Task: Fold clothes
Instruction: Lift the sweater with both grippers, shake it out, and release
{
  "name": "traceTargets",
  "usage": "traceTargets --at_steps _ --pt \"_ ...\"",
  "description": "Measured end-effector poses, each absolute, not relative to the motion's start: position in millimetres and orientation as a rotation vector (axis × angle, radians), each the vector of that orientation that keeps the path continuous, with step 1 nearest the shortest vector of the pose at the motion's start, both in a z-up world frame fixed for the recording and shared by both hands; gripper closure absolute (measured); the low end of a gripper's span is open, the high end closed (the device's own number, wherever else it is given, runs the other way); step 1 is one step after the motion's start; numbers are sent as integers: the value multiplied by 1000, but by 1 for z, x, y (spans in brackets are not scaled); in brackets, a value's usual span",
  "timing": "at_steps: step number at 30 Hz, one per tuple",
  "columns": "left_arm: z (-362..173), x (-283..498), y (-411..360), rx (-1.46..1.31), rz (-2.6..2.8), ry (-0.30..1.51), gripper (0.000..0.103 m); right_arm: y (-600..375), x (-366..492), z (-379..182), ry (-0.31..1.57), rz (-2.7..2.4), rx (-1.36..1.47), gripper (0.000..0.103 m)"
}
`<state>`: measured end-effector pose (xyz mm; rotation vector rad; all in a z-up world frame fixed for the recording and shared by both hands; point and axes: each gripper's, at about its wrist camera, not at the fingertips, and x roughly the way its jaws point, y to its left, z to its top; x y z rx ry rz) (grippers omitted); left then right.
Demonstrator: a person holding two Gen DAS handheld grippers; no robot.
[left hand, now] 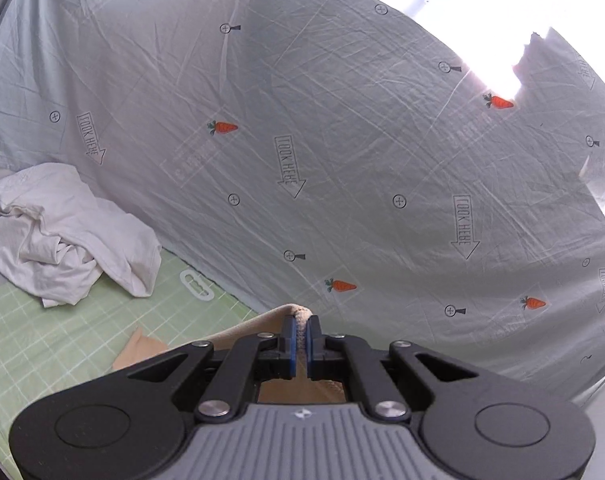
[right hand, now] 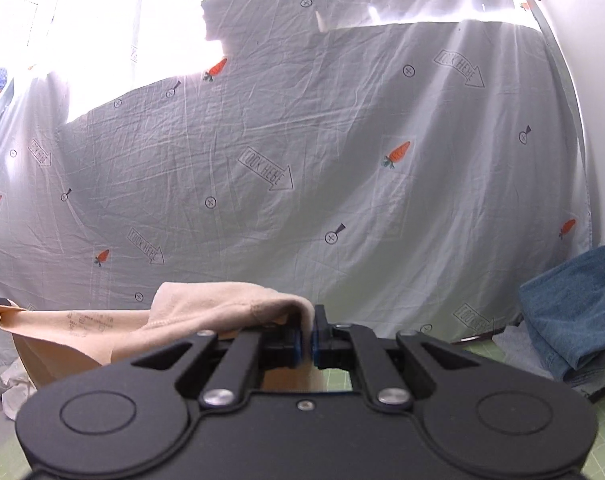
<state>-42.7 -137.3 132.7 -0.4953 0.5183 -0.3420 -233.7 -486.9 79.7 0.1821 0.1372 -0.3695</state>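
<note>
My left gripper [left hand: 301, 330] is shut on the ribbed edge of a beige garment [left hand: 238, 334], held above the green grid mat [left hand: 42, 344]. My right gripper [right hand: 307, 336] is shut on another edge of the same beige garment [right hand: 206, 312], which drapes off to the left with a printed label showing. The garment hangs between the two grippers; its lower part is hidden behind the gripper bodies.
A crumpled white garment [left hand: 62, 236] lies on the mat at the left. Folded blue denim [right hand: 574, 312] sits at the right. A pale sheet with carrot and "LOOK HERE" prints [left hand: 322, 140] hangs as a backdrop, also in the right wrist view [right hand: 302, 160].
</note>
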Motion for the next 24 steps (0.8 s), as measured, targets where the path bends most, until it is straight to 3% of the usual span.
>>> traceTargets --at_steps 5,12,16,23,24 --pt "137 -11 -165 -444 -375 493 98 -504 -204 63 172 -410 229 98" --pt "43 70 -216 -397 -349 783 99 -529 -162 35 236 -475 287 98" --pt "18 111 -245 -359 -365 870 98 -553 -139 6 315 -533 338 98" --pt "2 192 -291 -335 -382 843 98 -610 -54 -8 364 -544 318 98" --pt "-5 205 -299 -317 -390 849 94 -617 -40 -10 364 -548 305 97"
